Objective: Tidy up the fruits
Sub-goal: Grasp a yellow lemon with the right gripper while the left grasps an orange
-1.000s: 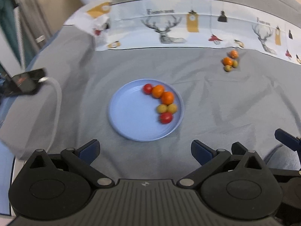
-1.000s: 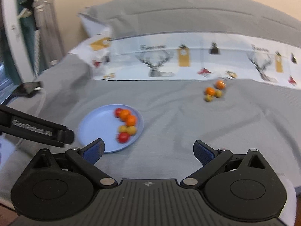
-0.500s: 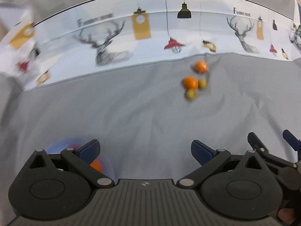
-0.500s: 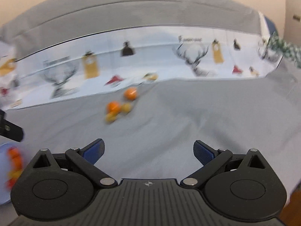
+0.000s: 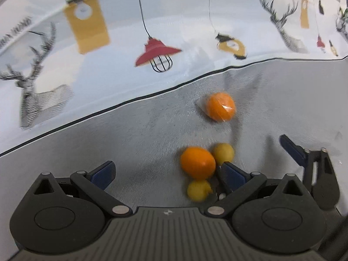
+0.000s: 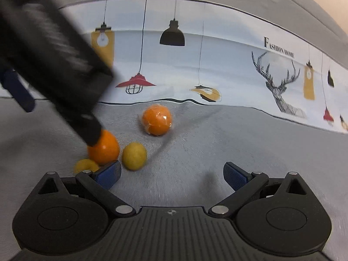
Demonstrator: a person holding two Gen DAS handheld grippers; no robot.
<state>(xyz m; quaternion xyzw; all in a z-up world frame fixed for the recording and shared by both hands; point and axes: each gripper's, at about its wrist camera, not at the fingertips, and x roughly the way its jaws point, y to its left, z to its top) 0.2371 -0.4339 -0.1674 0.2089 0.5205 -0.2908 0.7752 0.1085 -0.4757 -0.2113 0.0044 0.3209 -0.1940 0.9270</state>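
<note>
- Grey cloth (image 5: 141, 134) covered the surface under both of your grippers; a printed white band (image 5: 121, 50) with deer and hanging lamps ran along its far edge.
- Four fruits lay on the cloth near that band: a wrapped orange (image 5: 220, 106) farthest out, and nearer you a cluster of a bare orange (image 5: 198, 162) with two yellow fruits.
- In the cluster, the far yellow fruit (image 5: 224, 152) sat just right of the bare orange, apparently touching it; the near yellow fruit (image 5: 199, 190) sat just below it, blurred.
- The wrapped orange lay apart from the cluster, its film showing as creased glints in the right wrist view (image 6: 157, 120).
- Your left gripper (image 5: 167, 174) had its jaws spread wide and held nothing; the cluster lay against the inside of its right finger, the bare orange close to the blue pad (image 5: 233, 174).
- Your right gripper (image 6: 171, 174) likewise stood wide open and empty; its left pad (image 6: 108, 174) was just in front of the bare orange (image 6: 104, 148) and beside the far yellow fruit (image 6: 134, 156).
- In the right wrist view, the near yellow fruit (image 6: 86, 165) was half hidden behind that left finger.
- The left gripper's body crossed the upper left of the right wrist view as a dark, blurred bar, its tip over the bare orange; contact could not be told.
</note>
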